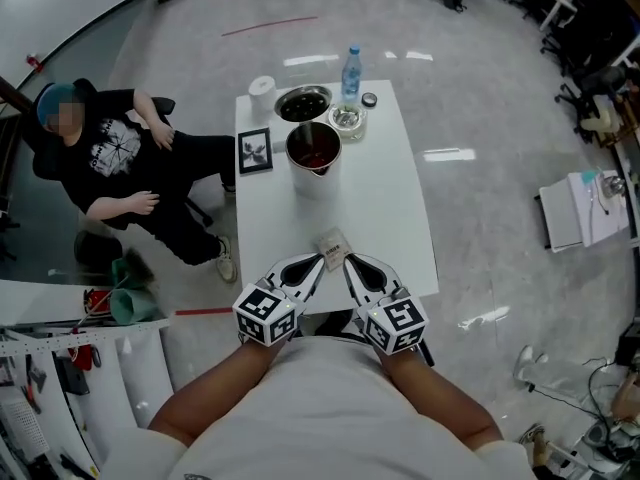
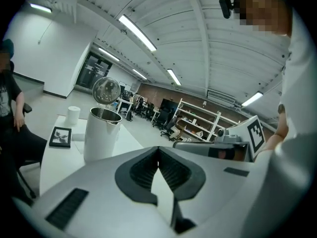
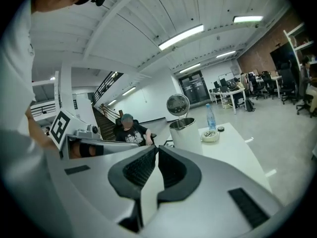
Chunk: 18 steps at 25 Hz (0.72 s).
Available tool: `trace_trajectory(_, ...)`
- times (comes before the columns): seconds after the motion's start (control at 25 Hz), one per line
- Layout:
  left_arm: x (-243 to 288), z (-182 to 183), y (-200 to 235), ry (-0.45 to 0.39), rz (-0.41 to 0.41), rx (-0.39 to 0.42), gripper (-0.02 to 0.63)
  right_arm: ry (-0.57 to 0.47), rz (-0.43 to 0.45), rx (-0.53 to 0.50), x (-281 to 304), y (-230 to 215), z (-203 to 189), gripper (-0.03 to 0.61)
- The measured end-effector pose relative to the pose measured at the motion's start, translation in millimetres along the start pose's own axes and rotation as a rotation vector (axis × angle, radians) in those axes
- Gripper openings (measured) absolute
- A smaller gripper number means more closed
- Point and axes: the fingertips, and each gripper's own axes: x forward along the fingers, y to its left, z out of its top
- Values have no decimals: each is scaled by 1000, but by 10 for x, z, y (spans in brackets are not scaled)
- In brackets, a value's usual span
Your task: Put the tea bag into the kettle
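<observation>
Left gripper [image 1: 316, 264] and right gripper [image 1: 349, 262] are meeting at the middle of the near edge of the tabletop [image 1: 395, 203]. Both sets of fingers [image 2: 142, 170] are clenching on the tea bag [image 1: 332, 245], one from each side. In each gripper view a pale flat sliver is sitting between the dark pads: left [image 2: 163, 197], right [image 3: 150, 197]. I can't tell if the bag is lifted or lying flat.

The kettle [image 1: 314, 153] is standing well apart from it, toward the middle of the far edge, with its lid tipped open.

Risks as I'm judging them:
- Two grippers are pulling on one thin packet, so uneven pull is likely tearing it or spilling the contents.
- With the bag right at the near edge, a slip during handover is likely sending it off the tabletop.
- The carry across to the kettle is long, and a shallow pinch could be letting the bag slide out.
- The kettle mouth is crowded: the bowl [image 1: 302, 103], glass dish [image 1: 346, 118] and bottle [image 1: 351, 71] are standing just behind it by the far edge. A wide swing is risking a knock.
- The upright lid could be catching the bag.
</observation>
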Motion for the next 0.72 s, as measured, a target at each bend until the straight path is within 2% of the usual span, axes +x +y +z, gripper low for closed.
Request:
trace_trajectory(0.2, 122, -110, 162, 13, -14, -36, 11, 67, -12, -8, 172, -130, -182, 14)
trace_trajectory(0.4, 239, -262, 308, 66, -56, -40, 11, 132, -25, 33, 380, -199, -378, 58)
trace_trajectory(0.72, 414, -517, 634, 140, -112, -67, 11, 177, -113, 67, 701, -399, -549, 147)
